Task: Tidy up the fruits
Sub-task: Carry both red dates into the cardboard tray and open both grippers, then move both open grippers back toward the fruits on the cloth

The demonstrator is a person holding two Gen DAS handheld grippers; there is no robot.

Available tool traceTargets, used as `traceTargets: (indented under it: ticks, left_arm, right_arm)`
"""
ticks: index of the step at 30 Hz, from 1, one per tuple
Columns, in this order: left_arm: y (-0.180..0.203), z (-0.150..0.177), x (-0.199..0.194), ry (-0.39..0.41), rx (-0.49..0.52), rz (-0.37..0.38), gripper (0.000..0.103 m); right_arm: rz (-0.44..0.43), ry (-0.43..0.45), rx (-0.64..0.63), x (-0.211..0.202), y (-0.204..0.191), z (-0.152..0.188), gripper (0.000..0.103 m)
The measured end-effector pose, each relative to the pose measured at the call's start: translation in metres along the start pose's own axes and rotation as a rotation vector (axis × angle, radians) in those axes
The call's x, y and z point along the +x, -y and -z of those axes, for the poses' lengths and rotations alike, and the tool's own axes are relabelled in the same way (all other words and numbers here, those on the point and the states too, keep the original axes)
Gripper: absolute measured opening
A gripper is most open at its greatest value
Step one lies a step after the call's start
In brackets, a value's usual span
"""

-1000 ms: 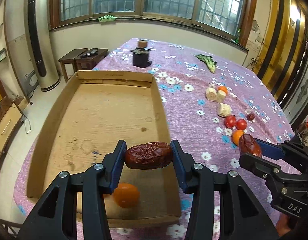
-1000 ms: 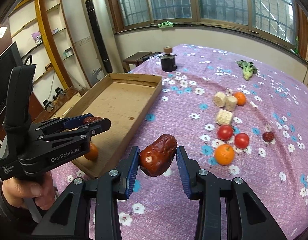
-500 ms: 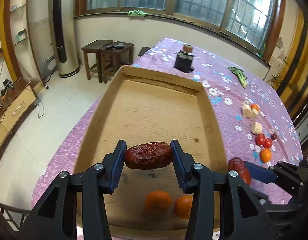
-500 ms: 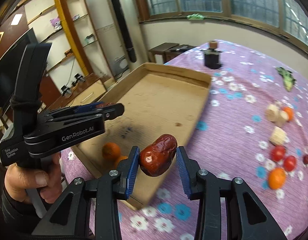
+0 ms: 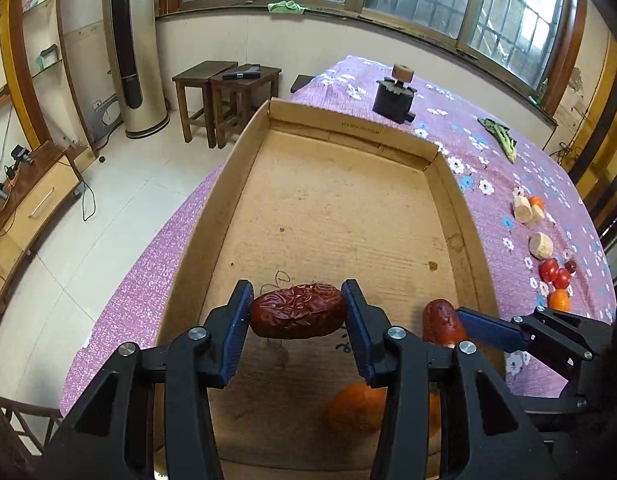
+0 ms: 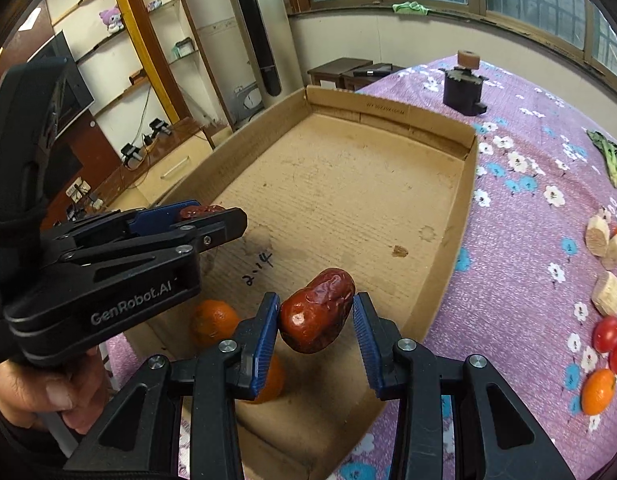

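Purple flowered cloth over the bench [image 5: 508, 168], with barred windows along the far wall.

Nearest, in the left wrist view: left tool [image 5: 297, 296] pinching a wrinkled date [image 5: 297, 316] end to end, hanging above the near floor of the cardboard tray [image 5: 348, 130]. Just below, at 5 o'clock: two oranges [image 5: 356, 406] lying on the tray floor. At 3 o'clock: right tool [image 6: 315, 306], clamped on a glossy date [image 6: 316, 316] held tilted, hovering over the tray's near right corner, close inside the wall.

Farther out in the right wrist view, at 3 o'clock past the tray wall: cherry tomatoes [image 6: 606, 334], a loose orange [image 6: 597, 392] and pale cut chunks [image 6: 607, 292] waiting on the cloth. At 12 o'clock beyond the tray: a black pot [image 5: 393, 98].

Risk on release from this height: bounce or roll of either date. For the glossy one, so near the wall, a likely hop out onto the cloth. Tools close side by side, hence a possible knock if lowered together. Shallow-looking, tilted grip on the glossy date, so an early slip seems possible.

Against a second ago: right tool then over the cloth outside the tray, now over its corner. Left tool now farther in over the tray, with a second orange in sight. Both grips unchanged.
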State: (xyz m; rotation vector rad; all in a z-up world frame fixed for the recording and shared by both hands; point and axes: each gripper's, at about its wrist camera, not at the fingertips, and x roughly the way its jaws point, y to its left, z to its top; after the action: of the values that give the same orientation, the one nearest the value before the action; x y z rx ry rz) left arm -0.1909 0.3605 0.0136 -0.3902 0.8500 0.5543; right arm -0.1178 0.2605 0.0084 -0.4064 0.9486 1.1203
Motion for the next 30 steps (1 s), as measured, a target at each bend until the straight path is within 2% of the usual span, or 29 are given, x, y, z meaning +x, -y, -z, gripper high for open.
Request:
traceTargets:
  ticks: [6, 9, 12, 13, 16, 22, 25, 30]
  left_arm:
    - [0.001, 0.005, 0.013, -0.048, 0.011, -0.006, 0.044]
    - [0.006, 0.005, 0.013, -0.052, 0.030, -0.034, 0.044]
    - [0.005, 0.004, 0.013, -0.064, 0.017, -0.031, 0.052]
    - [0.005, 0.004, 0.012, -0.065, 0.012, -0.028, 0.052]
    - [0.006, 0.004, 0.006, -0.054, 0.010, -0.045, 0.059]
    - [0.013, -0.001, -0.015, -0.007, 0.011, -0.038, 0.062]
    - [0.023, -0.003, -0.025, 0.018, 0.026, -0.028, 0.067]
    - [0.041, -0.005, -0.036, 0.037, 0.056, 0.002, 0.068]
  right_arm:
    - [0.011, -0.025, -0.039, 0.011, -0.008, -0.001, 0.039]
    - [0.016, -0.032, -0.053, 0.012, -0.010, -0.001, 0.040]
    - [0.040, -0.042, -0.061, 0.014, -0.011, 0.001, 0.040]
    - [0.041, -0.041, -0.059, 0.013, -0.010, 0.002, 0.043]
    - [0.044, -0.023, -0.051, 0.004, -0.007, 0.004, 0.050]
    - [0.034, 0.031, -0.031, -0.025, 0.001, 0.010, 0.054]
    - [0.026, 0.059, -0.001, -0.043, 0.010, 0.018, 0.055]
    - [0.047, 0.079, 0.046, -0.065, 0.032, 0.035, 0.055]
